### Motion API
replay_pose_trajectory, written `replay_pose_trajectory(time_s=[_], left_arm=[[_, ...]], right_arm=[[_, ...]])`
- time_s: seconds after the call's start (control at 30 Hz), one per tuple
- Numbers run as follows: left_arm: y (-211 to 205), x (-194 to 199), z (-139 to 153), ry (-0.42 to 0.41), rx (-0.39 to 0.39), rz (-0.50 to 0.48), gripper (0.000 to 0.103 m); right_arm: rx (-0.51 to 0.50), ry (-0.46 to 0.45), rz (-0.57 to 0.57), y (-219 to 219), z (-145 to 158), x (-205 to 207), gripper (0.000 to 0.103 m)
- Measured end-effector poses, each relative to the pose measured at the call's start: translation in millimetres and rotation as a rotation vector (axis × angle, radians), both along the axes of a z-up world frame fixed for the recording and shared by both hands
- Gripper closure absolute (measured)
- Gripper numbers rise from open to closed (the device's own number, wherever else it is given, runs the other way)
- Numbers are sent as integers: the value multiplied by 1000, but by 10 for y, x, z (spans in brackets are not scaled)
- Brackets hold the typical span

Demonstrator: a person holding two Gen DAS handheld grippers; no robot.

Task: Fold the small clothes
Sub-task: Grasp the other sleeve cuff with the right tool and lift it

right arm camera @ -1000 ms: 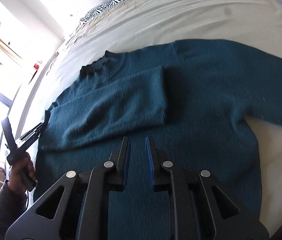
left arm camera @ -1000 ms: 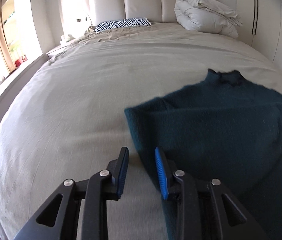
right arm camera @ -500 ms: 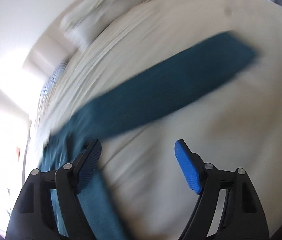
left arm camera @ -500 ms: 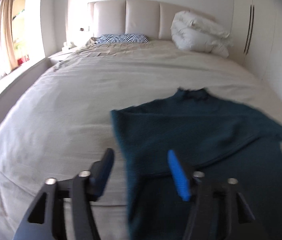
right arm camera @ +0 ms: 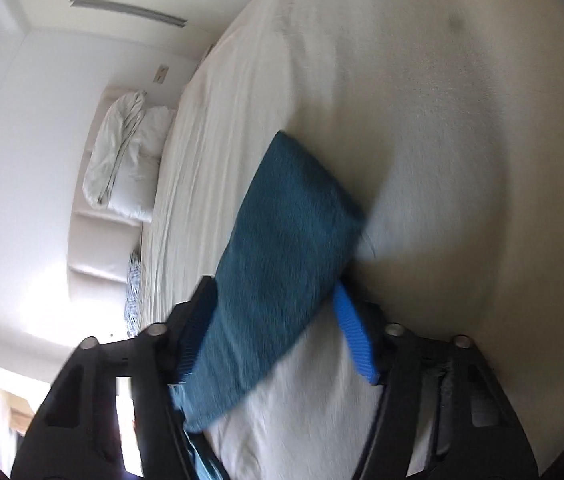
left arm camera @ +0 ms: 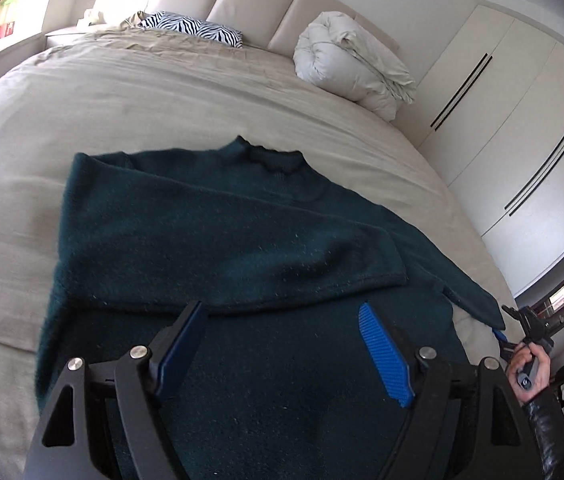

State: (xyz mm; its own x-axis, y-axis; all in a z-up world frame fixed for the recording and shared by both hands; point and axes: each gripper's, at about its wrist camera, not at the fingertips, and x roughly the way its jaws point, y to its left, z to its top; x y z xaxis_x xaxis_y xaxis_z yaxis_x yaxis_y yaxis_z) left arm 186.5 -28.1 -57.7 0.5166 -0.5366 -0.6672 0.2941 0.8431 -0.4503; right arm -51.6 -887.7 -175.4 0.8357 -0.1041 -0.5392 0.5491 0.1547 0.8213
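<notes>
- Teal sweater [left arm camera: 218,240] spread on the near part of the bed [left arm camera: 162,92], one sleeve [left arm camera: 242,264] already folded across the chest.
- Other sleeve [right arm camera: 282,240] unfolded at right, between right gripper [right arm camera: 274,328] jaws, just been closing, grip unclear.
- Left gripper [left arm camera: 282,344] wide, just been opening, empty above the body.
- Left to do: second sleeve, then body fold.

Left tongs [left arm camera: 282,344] widening, empty; right tongs [right arm camera: 276,320] narrowing, seemingly unclamped

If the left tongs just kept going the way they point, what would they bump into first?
Most likely the dark teal sweater spread on the bed. The left tongs hang open and angled down over its lower body, with nothing between them, so the knit comes first; how far off is hard to judge.
</notes>
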Motion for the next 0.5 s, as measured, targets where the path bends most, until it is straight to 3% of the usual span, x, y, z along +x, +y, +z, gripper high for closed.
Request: replay_pose_trajectory(time_s=[0.03,0.1,0.17,0.27,0.37,0.5], left_arm=[[-14,-11,-30,8,-3,-4,23],[-24,-33,-89,32,-9,-13,23],[-10,-25,-127,54,-24,-15,23],[15,-1,-158,81,-56,-25,23],[0,38,-139,88,-76,-36,23],[-26,116,-98,102,-137,-39,23]], right_arm=[[-5,1,-2,-54,-10,69,56],[-17,36,6,-173,-16,185,80],[-44,70,18,-183,36,270,95],[-163,109,50,-104,327,468,95],[-355,160,163,309,810,777,96],[-726,220,448,1448,1425,1481,96]])
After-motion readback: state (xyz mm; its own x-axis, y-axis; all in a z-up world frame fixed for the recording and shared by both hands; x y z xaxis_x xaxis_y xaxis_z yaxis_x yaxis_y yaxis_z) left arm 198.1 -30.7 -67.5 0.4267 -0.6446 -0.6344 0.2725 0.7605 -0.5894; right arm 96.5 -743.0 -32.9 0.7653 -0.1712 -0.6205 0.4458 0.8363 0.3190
